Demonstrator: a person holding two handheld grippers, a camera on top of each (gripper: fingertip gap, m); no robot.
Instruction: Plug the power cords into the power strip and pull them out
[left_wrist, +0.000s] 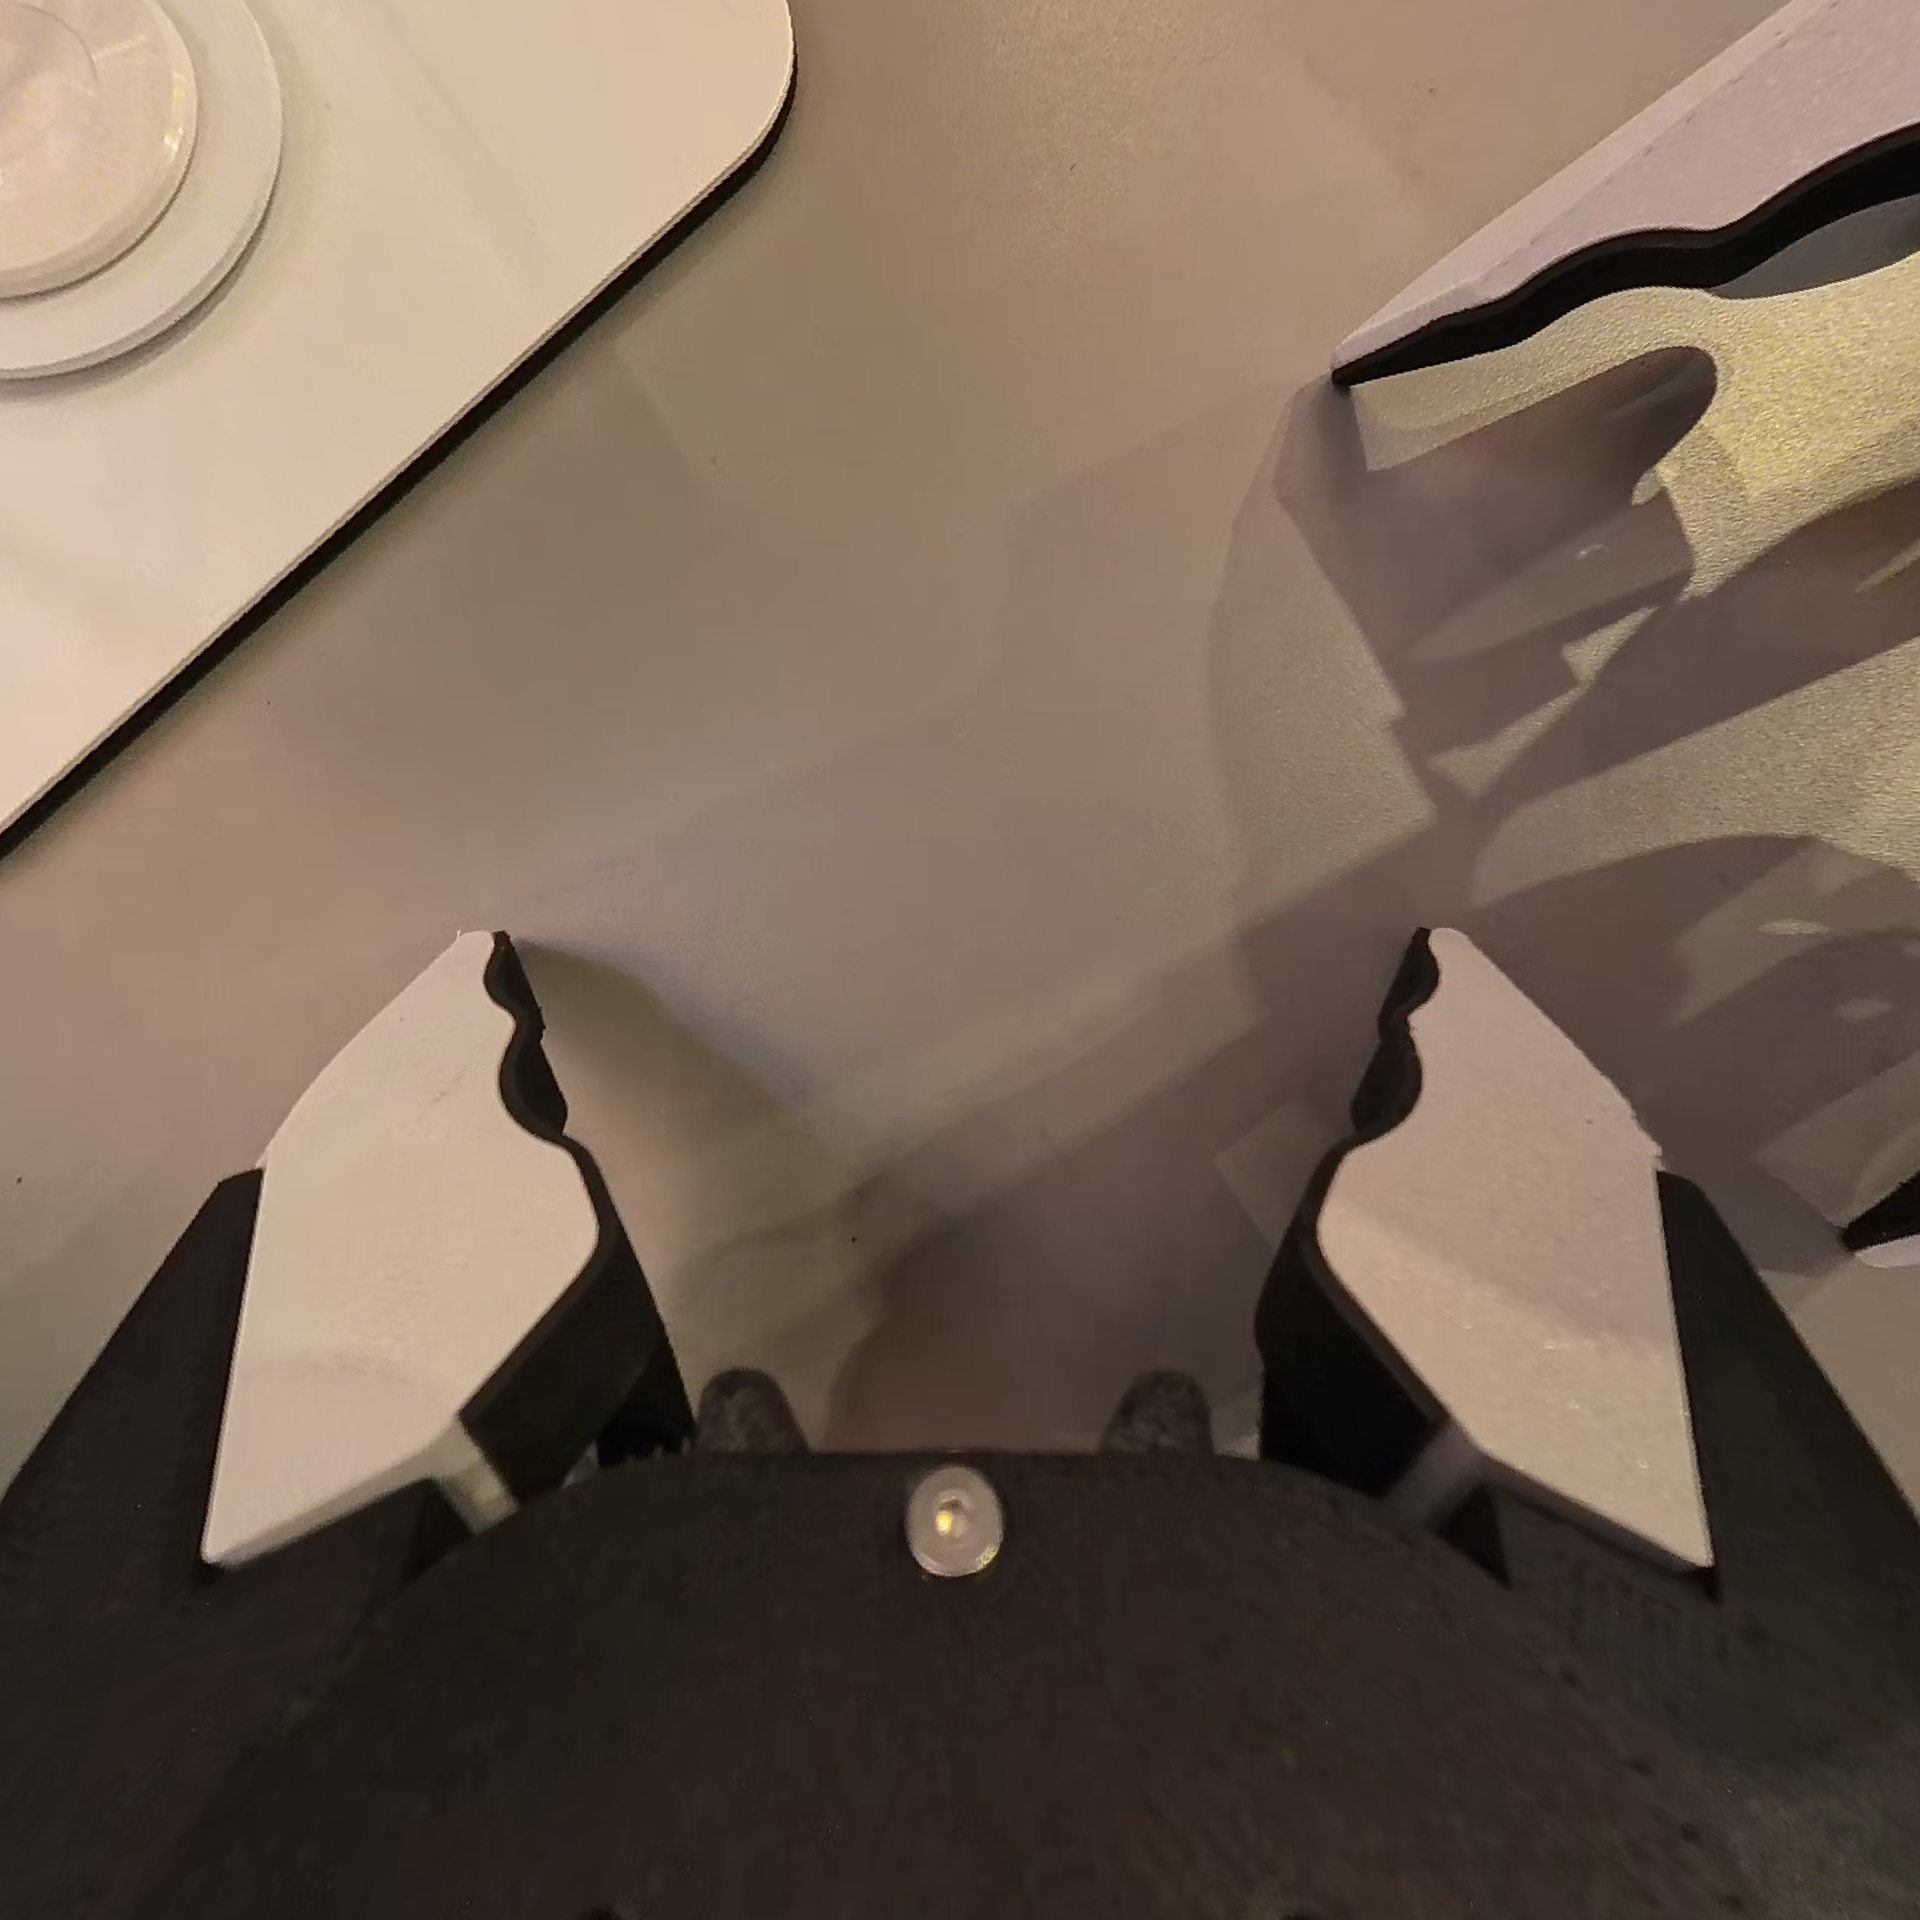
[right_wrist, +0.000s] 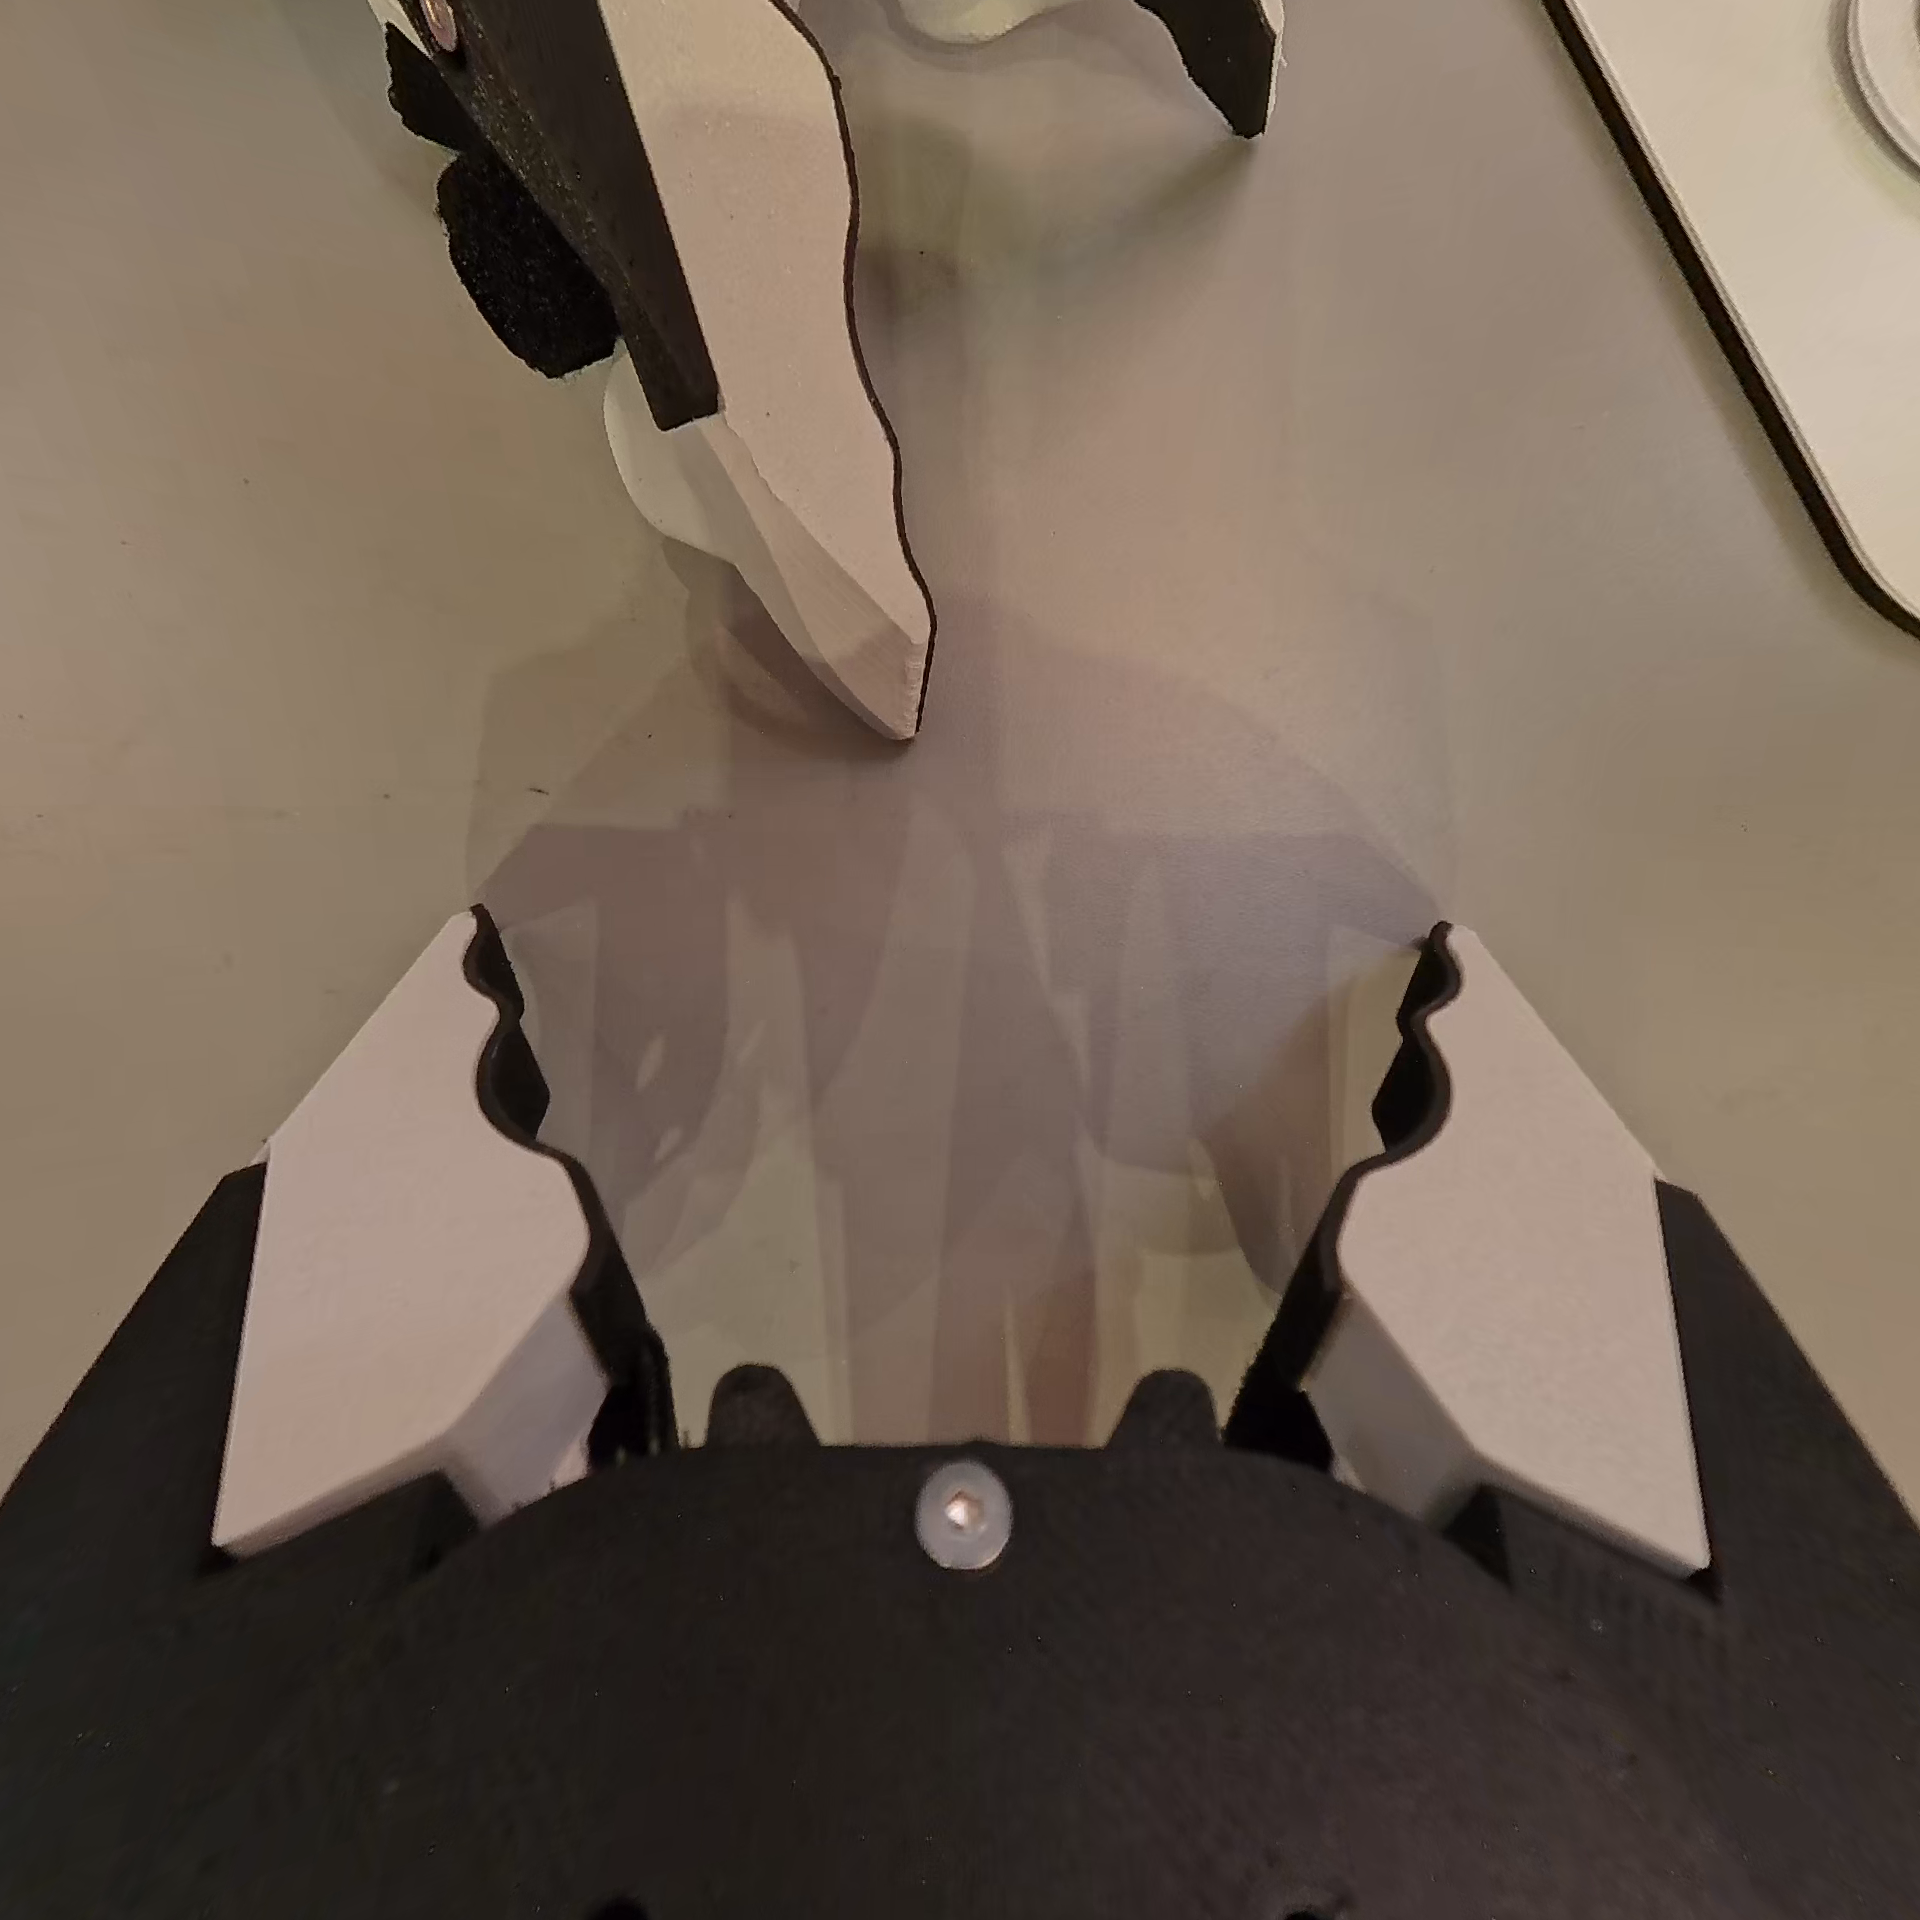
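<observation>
No power cord or power strip shows in either view. My left gripper (left_wrist: 966, 940) is open and empty, its white fingers with black pads spread wide just above the glossy grey table (left_wrist: 935, 520). My right gripper (right_wrist: 956, 925) is also open and empty, close over the same table (right_wrist: 1299, 520). In the left wrist view a white finger of the right gripper (left_wrist: 1662, 197) reaches in from the upper right. In the right wrist view a finger of the left gripper (right_wrist: 821, 468) comes down from the top, its tip touching or almost touching the table.
A white rounded mat with a dark edge (left_wrist: 436, 260) lies at the upper left of the left wrist view, carrying a round clear dish on a white disc (left_wrist: 94, 156). The same mat (right_wrist: 1766, 260) shows at the upper right of the right wrist view.
</observation>
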